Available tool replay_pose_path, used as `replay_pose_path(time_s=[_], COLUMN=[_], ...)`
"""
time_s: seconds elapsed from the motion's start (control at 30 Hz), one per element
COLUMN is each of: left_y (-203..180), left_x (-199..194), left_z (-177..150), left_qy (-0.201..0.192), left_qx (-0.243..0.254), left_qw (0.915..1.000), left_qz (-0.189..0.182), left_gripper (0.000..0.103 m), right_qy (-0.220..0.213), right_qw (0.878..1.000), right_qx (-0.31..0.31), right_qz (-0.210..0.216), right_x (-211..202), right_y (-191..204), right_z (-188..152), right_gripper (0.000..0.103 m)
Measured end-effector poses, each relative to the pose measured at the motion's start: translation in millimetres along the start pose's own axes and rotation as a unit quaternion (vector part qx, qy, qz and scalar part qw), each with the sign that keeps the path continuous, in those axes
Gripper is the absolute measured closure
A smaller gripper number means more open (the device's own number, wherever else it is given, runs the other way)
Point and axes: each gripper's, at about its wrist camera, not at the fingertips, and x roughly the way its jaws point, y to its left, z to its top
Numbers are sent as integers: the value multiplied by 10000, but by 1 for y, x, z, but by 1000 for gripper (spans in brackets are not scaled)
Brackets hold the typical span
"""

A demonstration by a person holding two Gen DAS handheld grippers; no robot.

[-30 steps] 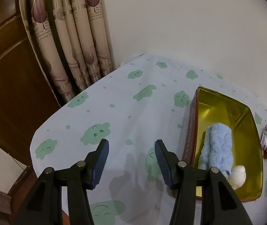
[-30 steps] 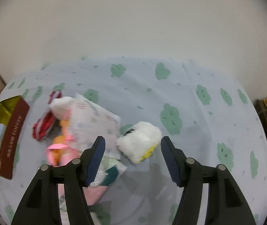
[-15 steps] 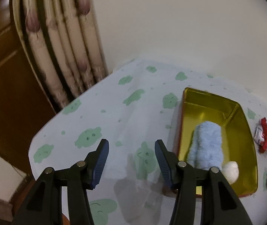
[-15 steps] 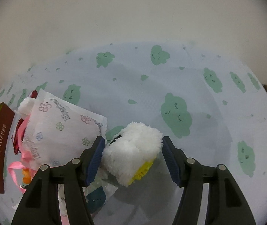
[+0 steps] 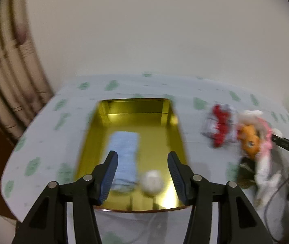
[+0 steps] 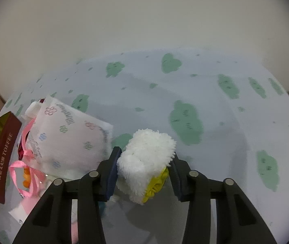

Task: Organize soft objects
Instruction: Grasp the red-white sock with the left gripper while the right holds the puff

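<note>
Item, white fluffy roll (image 6: pixel 146 158): my right fingers (image 6: pixel 115 162) are closing snug on its sides, squeezing gently for lifting toward the gold tin (image 5: pixel 170 126); left fingers (image 5: pixel 109 174) are hovering open, empty.

This is looking like a room in a home. A cloth (image 6: pixel 215 105) with green cloud faces is covering the counter, patterned curtains (image 5: pixel 8 77) are hanging beside a plain wall (image 5: pixel 154 30), and a toffee tin (image 5: pixel 164 109) is sitting among soft toys.
</note>
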Motion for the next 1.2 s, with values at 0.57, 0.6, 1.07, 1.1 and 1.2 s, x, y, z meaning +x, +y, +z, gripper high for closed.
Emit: replay_pose_path(time_s=[0.57, 0.6, 1.07, 1.1, 1.2], left_y=[-141, -148, -179, -179, -177], left_x=[56, 62, 116, 120, 130], left_z=[13, 14, 30, 32, 37], left_qy=[489, 527, 930, 944, 984], left_qx=[1290, 1330, 1374, 1368, 1286], left_qw=[9862, 9854, 9813, 9816, 9829], left_qz=[-915, -924, -975, -943, -883], left_gripper=[51, 51, 51, 51, 51], right_qy=[-114, -114, -61, -59, -58], right_qw=[9997, 9997, 9999, 9999, 9999], right_qx=[58, 77, 27, 28, 21], right_qz=[-202, -180, -140, -137, -141], right_x=[-7, -6, -4, -4, -4], right_y=[-31, -31, -29, -29, -28], right_z=[-26, -26, -27, -27, -27], right_gripper=[61, 61, 60, 60, 60])
